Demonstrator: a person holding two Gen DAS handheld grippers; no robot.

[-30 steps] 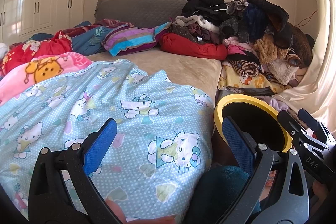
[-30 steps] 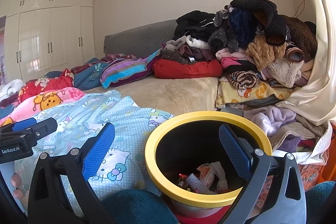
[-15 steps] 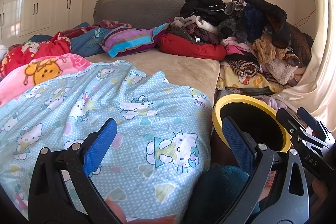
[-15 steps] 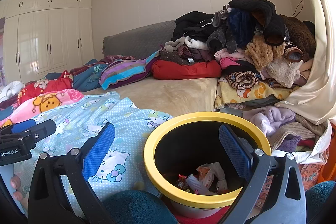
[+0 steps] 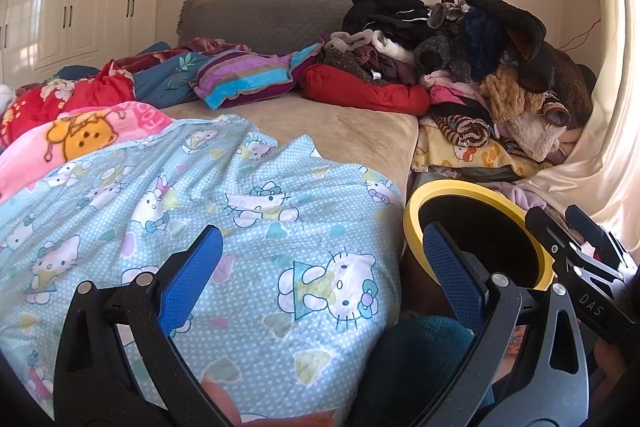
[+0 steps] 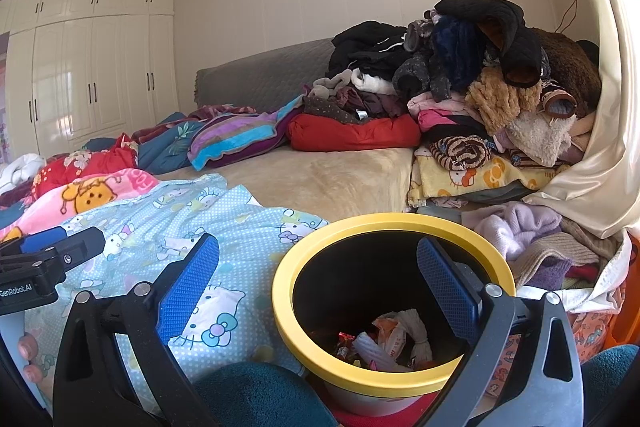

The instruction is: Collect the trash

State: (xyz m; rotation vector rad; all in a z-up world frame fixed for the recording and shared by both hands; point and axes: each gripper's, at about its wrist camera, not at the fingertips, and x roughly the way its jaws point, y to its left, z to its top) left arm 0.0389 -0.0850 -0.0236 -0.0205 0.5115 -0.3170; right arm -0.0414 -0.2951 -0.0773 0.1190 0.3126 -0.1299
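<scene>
A trash bin with a yellow rim stands beside the bed; it also shows in the left wrist view. Crumpled wrappers and paper trash lie at its bottom. My right gripper is open and empty, held over the near side of the bin. My left gripper is open and empty, above the light blue Hello Kitty blanket, left of the bin. Each gripper shows at the edge of the other's view: the right one and the left one. No loose trash shows on the bed.
A tan bed with a grey headboard carries pillows and blankets. A tall pile of clothes sits at the right. A cream curtain hangs right, white wardrobes stand left. More clothes lie beside the bin.
Both views have shifted very slightly; the bin sits a touch further left in each. Both grippers stay open and empty.
</scene>
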